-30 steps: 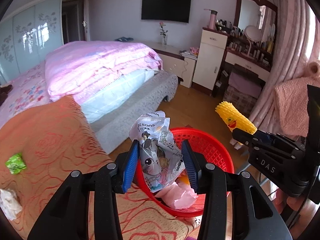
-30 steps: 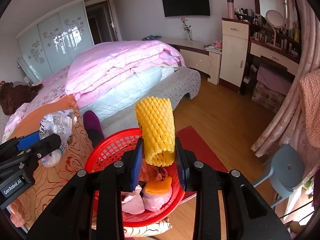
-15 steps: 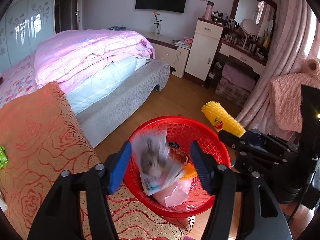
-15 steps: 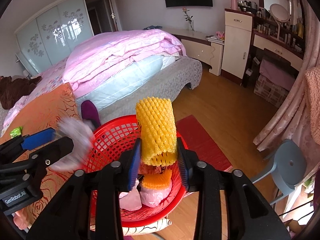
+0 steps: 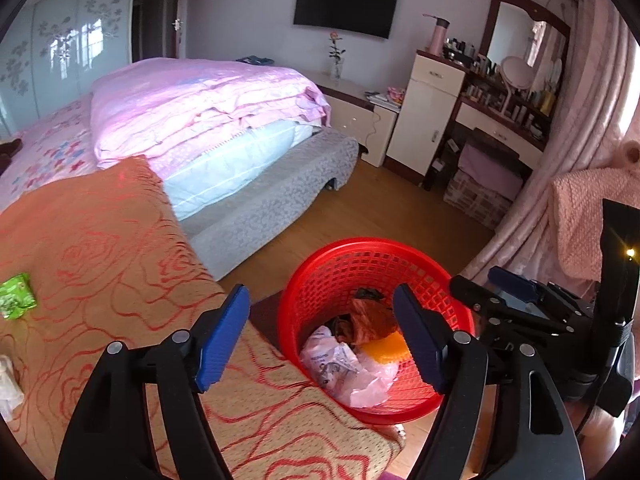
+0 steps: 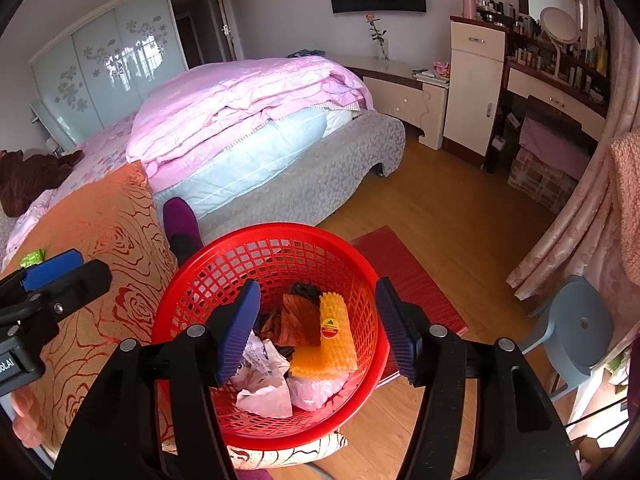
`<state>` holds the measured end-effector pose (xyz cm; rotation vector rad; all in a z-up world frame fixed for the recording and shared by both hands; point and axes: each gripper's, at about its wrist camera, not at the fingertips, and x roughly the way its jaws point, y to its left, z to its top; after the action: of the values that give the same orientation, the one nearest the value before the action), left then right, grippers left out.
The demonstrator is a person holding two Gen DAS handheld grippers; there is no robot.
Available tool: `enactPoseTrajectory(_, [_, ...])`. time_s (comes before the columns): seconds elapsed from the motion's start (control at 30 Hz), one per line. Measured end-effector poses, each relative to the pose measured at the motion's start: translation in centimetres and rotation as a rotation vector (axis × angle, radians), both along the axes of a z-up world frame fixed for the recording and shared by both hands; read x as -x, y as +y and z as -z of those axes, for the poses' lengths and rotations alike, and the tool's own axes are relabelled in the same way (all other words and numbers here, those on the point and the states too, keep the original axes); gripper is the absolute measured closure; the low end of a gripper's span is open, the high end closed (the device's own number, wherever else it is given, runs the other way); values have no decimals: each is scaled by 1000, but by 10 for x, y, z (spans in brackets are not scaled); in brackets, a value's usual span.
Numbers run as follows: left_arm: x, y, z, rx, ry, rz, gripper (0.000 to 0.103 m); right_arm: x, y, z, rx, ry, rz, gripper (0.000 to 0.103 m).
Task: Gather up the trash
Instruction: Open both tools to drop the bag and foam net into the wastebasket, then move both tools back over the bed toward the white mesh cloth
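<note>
A red mesh basket [image 5: 320,280] [image 6: 224,272] stands on the floor by the orange rose-patterned cover [image 5: 100,248]. Inside lie a printed snack wrapper [image 5: 328,360] [image 6: 260,356], a yellow foam fruit net [image 6: 334,340] [image 5: 386,350], brown crumpled wrappers [image 6: 298,320] and pink plastic [image 5: 366,386]. My left gripper [image 5: 320,336] is open and empty above the basket's left rim. My right gripper [image 6: 318,328] is open and empty right above the basket. A green wrapper [image 5: 16,294] lies on the cover at the far left.
A bed with a pink duvet [image 5: 200,104] fills the left and centre. A dresser and vanity [image 5: 492,120] stand at the back right, with curtains [image 5: 560,184] beside. A red mat [image 6: 404,264] and blue stool [image 6: 576,328] are on the wooden floor. A white scrap [image 5: 6,384] lies at the cover's left edge.
Both grippers opened. The snack wrapper dropped from my left gripper and the yellow foam net from my right gripper; both now lie in the basket.
</note>
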<state>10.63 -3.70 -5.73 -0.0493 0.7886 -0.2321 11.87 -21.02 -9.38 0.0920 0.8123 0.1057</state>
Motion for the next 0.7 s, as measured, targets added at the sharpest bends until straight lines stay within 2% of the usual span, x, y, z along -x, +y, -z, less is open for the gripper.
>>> enactPoseTrajectory(0.13, [9,9,-5,-14,-24,-32,30,4,3,-4,1,-19,-4,44])
enactPoseTrajectory(0.37, [27,30,-16,-27,-65,-86,25,11,12,-11,-1,-51,-26,35])
enactPoseTrajectory(0.53, [45,58,-25,-17,-90,-150,24,17,21,-17,-8,-71,-58,32])
enactPoseTrajectory(0.7, [64,91,-33,-41,-111,-241,24,23,41,-22,-1,-88,-112,31])
